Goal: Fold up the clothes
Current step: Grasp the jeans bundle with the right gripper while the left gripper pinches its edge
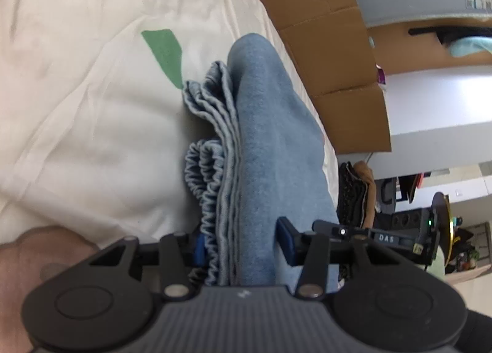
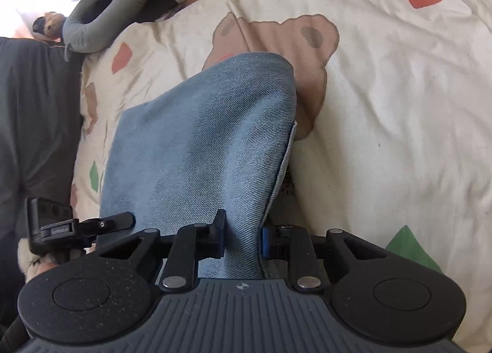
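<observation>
Blue denim, a folded garment point(image 1: 264, 143) with an elastic waistband, lies on the cream printed bedsheet point(image 1: 77, 106). Left gripper point(image 1: 243, 245) is clamped on its layered edge at lower centre; right gripper point(image 2: 241, 239) pinches another fold. Cardboard box point(image 1: 430, 45), upper right, holds turquoise cloth.

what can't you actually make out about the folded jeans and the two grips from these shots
- Left wrist view: the near end of the folded jeans is hidden behind the left gripper.
- Left wrist view: the layers' far side is hidden by the top fold.
- Right wrist view: the denim's underside is hidden; the right gripper covers its near edge.
- Both views: the garment's full outline is not shown.
</observation>
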Action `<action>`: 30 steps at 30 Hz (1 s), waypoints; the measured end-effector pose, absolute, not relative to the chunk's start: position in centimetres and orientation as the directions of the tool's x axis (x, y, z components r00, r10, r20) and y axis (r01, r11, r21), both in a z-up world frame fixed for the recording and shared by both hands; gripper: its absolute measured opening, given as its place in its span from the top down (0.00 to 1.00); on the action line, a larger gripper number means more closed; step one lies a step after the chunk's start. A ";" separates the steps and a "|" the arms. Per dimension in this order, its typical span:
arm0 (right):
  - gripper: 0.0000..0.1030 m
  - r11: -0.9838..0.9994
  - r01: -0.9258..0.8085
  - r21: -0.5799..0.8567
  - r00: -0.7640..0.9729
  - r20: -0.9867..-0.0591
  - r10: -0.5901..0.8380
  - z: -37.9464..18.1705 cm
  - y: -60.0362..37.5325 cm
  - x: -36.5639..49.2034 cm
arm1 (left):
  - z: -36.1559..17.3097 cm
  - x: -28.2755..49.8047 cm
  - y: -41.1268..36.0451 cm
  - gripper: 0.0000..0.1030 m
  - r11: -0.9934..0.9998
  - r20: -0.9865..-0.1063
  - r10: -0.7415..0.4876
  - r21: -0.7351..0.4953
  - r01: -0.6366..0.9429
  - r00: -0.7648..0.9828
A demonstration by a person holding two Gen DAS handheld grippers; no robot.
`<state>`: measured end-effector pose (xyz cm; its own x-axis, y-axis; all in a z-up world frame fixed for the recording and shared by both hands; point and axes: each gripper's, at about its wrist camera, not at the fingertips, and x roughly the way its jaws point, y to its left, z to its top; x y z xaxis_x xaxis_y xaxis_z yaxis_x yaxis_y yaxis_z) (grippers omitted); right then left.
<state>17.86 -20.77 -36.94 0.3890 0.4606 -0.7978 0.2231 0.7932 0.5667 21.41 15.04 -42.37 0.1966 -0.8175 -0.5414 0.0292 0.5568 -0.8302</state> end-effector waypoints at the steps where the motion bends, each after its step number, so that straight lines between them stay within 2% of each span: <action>1: 0.79 0.790 0.232 0.567 0.383 -0.800 0.462 -37.2 -20.8 18.0 | -42.5 21.6 15.0 0.50 0.560 -0.546 -0.816 -0.828 0.025 0.190; 3: 0.73 0.784 0.251 0.568 0.372 -0.804 0.463 -37.7 -20.9 18.1 | -43.0 21.9 15.0 0.45 0.556 -0.546 -0.819 -0.831 0.006 0.176; 6: 0.56 0.762 0.261 0.592 0.368 -0.791 0.489 -38.5 -20.8 18.2 | -43.5 22.1 15.0 0.43 0.551 -0.543 -0.824 -0.835 -0.001 0.162; 12: 0.53 0.739 0.259 0.622 0.345 -0.774 0.531 -40.2 -20.4 18.4 | -44.0 22.5 14.3 0.39 0.536 -0.531 -0.835 -0.844 -0.007 0.145; 14: 0.57 0.738 0.251 0.626 0.344 -0.771 0.537 -40.2 -20.4 18.4 | -43.7 22.5 14.1 0.45 0.546 -0.540 -0.830 -0.837 0.008 0.143; 16: 0.70 0.745 0.237 0.624 0.343 -0.771 0.537 -39.8 -20.4 18.4 | -43.3 22.4 14.0 0.53 0.555 -0.547 -0.825 -0.832 0.020 0.143; 18: 0.78 0.759 0.224 0.612 0.331 -0.780 0.531 -38.7 -20.1 18.7 | -42.8 22.3 14.2 0.56 0.558 -0.549 -0.822 -0.830 0.021 0.149; 25: 0.80 0.809 0.153 0.568 0.311 -0.804 0.506 -34.3 -19.0 20.0 | -40.0 22.7 14.3 0.60 0.568 -0.557 -0.814 -0.823 0.021 0.167; 30: 0.80 0.817 0.132 0.562 0.339 -0.800 0.495 -30.4 -19.3 20.2 | -36.2 23.3 14.0 0.60 0.570 -0.554 -0.812 -0.820 0.048 0.185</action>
